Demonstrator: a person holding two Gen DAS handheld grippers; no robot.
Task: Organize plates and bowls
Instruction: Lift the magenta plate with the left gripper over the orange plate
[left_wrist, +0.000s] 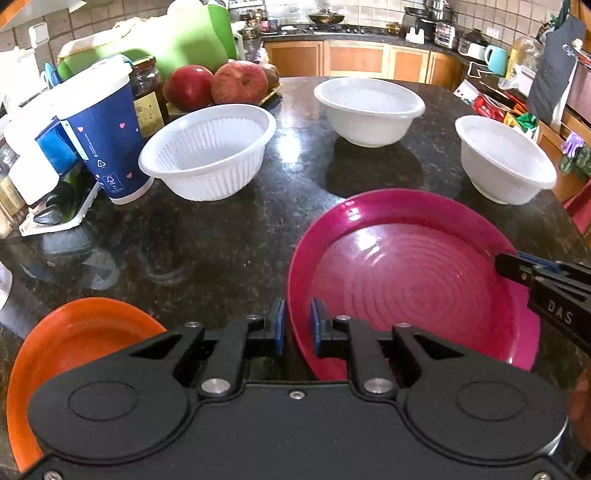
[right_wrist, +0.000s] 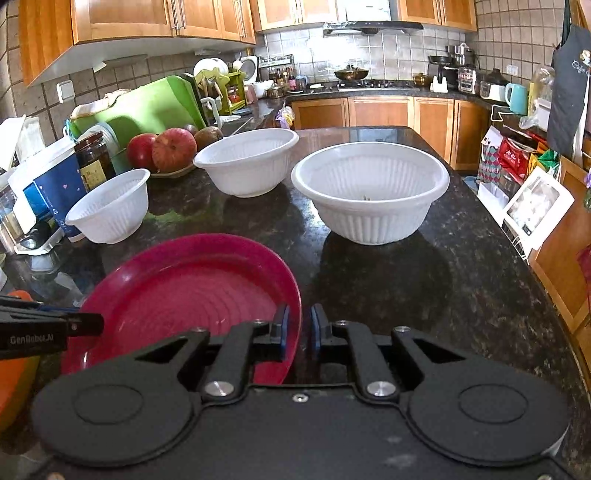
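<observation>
Magenta plate (left_wrist: 413, 280): in the left wrist view you have it by its left rim, and it sits near you on the dark counter (left_wrist: 221, 251), in front of the bowls.
Left gripper (left_wrist: 297, 326): your blue pads straddle that rim, one outside and one over the plate's inside; a gap shows around the rim, so I cannot tell whether you have clamped it or are only set around it.
Right gripper (left_wrist: 517, 267): it comes in from the right edge onto the plate's far rim, opposite yours, which looks like a two-sided hold for a wide, shallow thing.
Orange plate (left_wrist: 74, 343): it lies just left of your gripper, apart from the magenta one, a likely stacking partner.
Bowls: three white ones stand apart behind the plate, left (left_wrist: 208, 151), middle (left_wrist: 369, 110) and right (left_wrist: 506, 158), none nested yet.
Clutter: a blue cup (left_wrist: 107, 136) and apples (left_wrist: 240, 83) crowd the left side, so keep the plate low and central.

Plate (right_wrist: 184, 295): in the right wrist view its right rim runs between your pads.
Right gripper (right_wrist: 299, 330): fingers narrowly parted about the rim; whether they pinch it I cannot tell.
Left gripper (right_wrist: 88, 325): its tip reaches the plate's opposite rim.
Nearest bowl (right_wrist: 369, 192): ahead of you, well clear of the plate.
</observation>
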